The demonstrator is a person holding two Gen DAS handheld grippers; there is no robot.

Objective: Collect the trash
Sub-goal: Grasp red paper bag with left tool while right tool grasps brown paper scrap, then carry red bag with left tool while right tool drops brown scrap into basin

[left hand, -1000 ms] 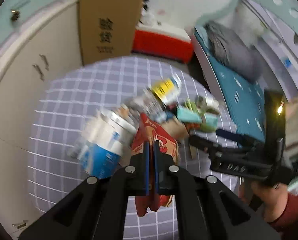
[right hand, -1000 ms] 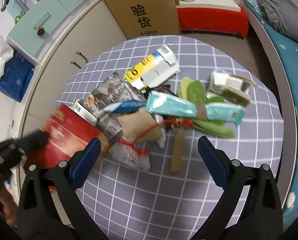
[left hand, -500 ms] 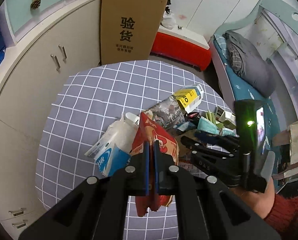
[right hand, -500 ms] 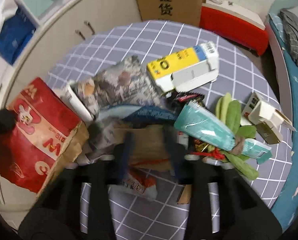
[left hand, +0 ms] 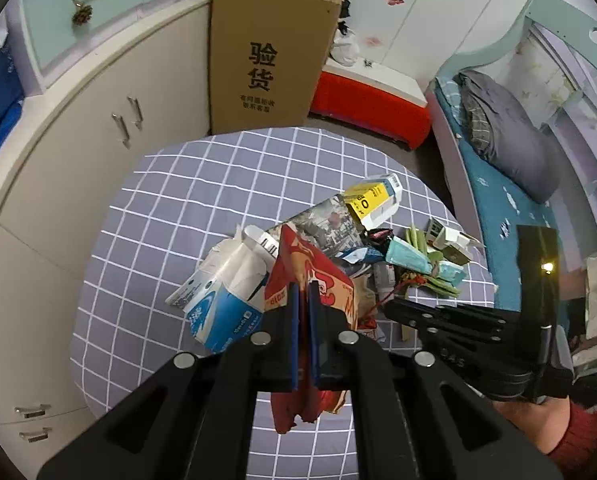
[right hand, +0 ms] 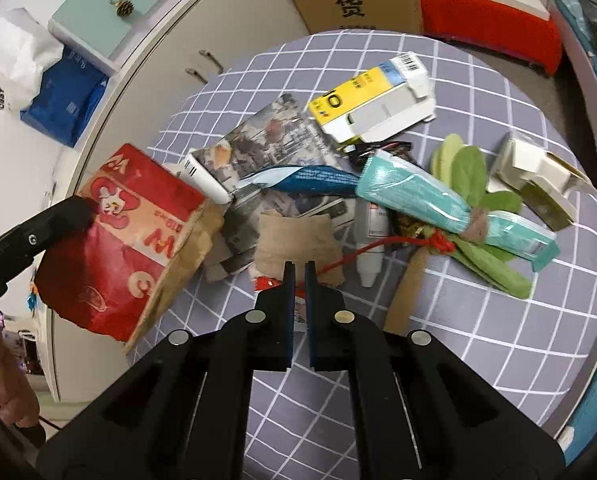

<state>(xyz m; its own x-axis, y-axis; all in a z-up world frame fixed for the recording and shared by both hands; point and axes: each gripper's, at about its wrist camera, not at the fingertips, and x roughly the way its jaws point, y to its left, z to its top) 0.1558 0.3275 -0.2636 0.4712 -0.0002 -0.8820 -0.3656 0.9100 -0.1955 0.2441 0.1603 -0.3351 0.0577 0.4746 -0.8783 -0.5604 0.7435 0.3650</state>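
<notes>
A heap of trash lies on a round table with a grey checked cloth (right hand: pixel 458 344). My left gripper (left hand: pixel 303 284) is shut on the rim of a red paper bag (left hand: pixel 294 256), held up at the heap's left edge (right hand: pixel 126 240). My right gripper (right hand: pixel 299 266) points down at the heap's near edge. It is shut on a clear wrapper with red print (right hand: pixel 266 283), just in front of a brown paper scrap (right hand: pixel 294 240). Further back lie a yellow-white carton (right hand: pixel 374 104), a teal packet tied to green leaves (right hand: pixel 438 204) and a blue-white tissue pack (left hand: pixel 222 300).
A tall cardboard box (left hand: pixel 266 64) and a red cooler (left hand: pixel 370 104) stand beyond the table. Cream cabinets (left hand: pixel 98 140) curve along the left, and a bed (left hand: pixel 498 200) lies to the right. Small white boxes (right hand: pixel 538 172) sit at the heap's right edge.
My right gripper has gone from wide open to shut and dropped onto the near edge of the heap. The left gripper has kept its hold on the red bag.
</notes>
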